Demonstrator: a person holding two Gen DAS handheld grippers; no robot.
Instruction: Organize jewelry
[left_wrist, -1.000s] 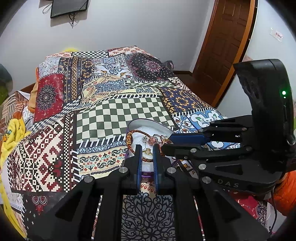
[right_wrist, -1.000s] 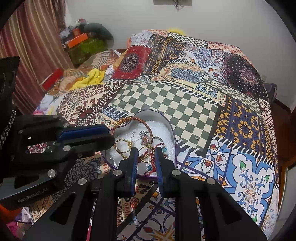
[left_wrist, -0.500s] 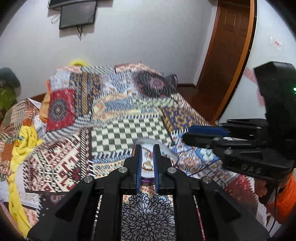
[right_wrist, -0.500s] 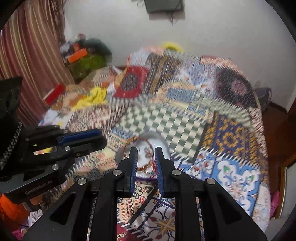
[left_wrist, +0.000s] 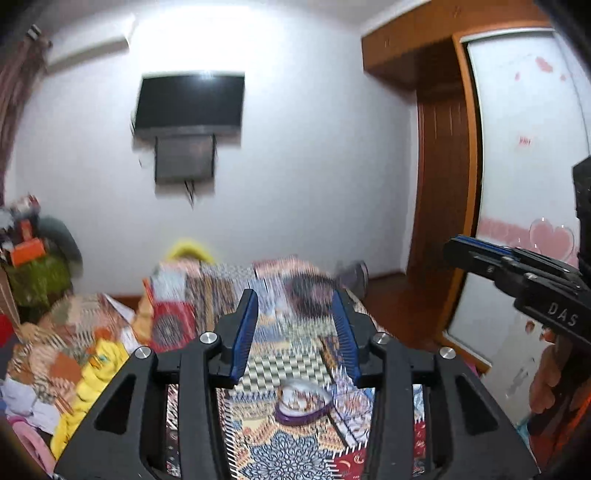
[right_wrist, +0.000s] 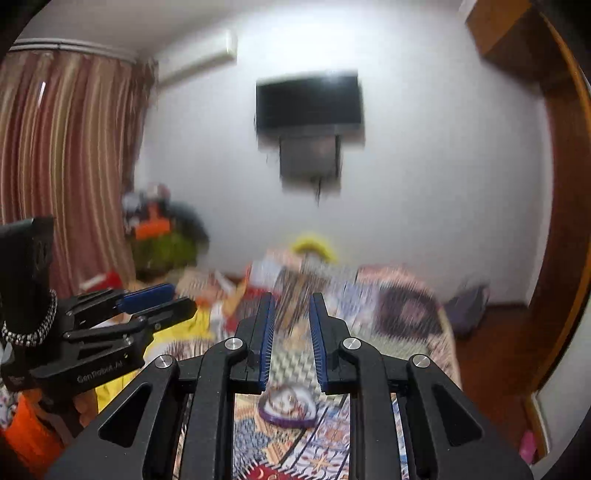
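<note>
Two black claws with blue-lined fingers are raised above a bed, both looking toward a white wall, and the pictures are blurred by motion. At far left in the right wrist view hangs a striped brown curtain (right_wrist: 70, 147), with a heap of green and orange clutter (right_wrist: 162, 240) below it beside the bed. Next comes the left claw (left_wrist: 295, 332), whose fingers stand wide apart with nothing between them; seen from the side in the right wrist view it shows two separated tips. Yellow cloth (left_wrist: 92, 384) lies bunched on the left side of the patchwork-patterned bedspread (left_wrist: 288, 454). On that bedspread, low in both views and well below the fingertips, sits the white heart-shaped jewelry dish with a purple rim (left_wrist: 301, 404), holding a small tangle of jewelry too blurred to make out; neither claw touches it. Above, in the middle of the wall, hangs a dark flat television (left_wrist: 190, 101) with a grey box under it. The right claw (right_wrist: 291, 332) has its fingers parted by a narrower gap, also holding nothing, and it is well apart from the left one. At far right are a brown wooden door frame (left_wrist: 436, 206) and a white panel with pink heart stickers (left_wrist: 532, 229).
</note>
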